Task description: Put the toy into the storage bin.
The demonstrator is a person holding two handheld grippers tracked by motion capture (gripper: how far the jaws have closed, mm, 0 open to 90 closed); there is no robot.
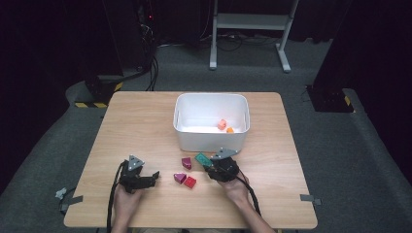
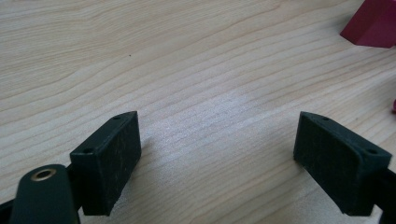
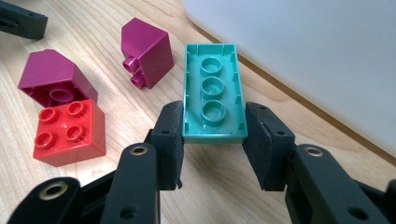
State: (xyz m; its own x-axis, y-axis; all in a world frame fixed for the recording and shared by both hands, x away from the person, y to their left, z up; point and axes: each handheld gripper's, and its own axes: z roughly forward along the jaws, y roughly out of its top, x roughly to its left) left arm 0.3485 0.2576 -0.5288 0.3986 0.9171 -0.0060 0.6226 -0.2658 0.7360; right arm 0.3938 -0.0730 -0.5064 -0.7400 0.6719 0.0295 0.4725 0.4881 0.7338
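A teal brick (image 3: 214, 93) lies between the pads of my right gripper (image 3: 214, 135), which is shut on its near end; the brick's hollow underside faces the camera. From above, the right gripper (image 1: 210, 167) and the teal brick (image 1: 202, 158) sit just in front of the white bin (image 1: 212, 95). A red brick (image 3: 70, 130) and two magenta bricks (image 3: 56, 79) (image 3: 147, 51) rest on the table to its left. My left gripper (image 2: 217, 154) stands open over bare wood, with one magenta brick (image 2: 373, 23) ahead at the right.
Two small orange pieces (image 1: 222, 124) (image 1: 230, 130) lie in the white bin (image 3: 303, 56). The wooden table (image 1: 145, 121) has free room left and right of the bin. The left gripper (image 1: 154, 177) points toward the red brick (image 1: 190, 182).
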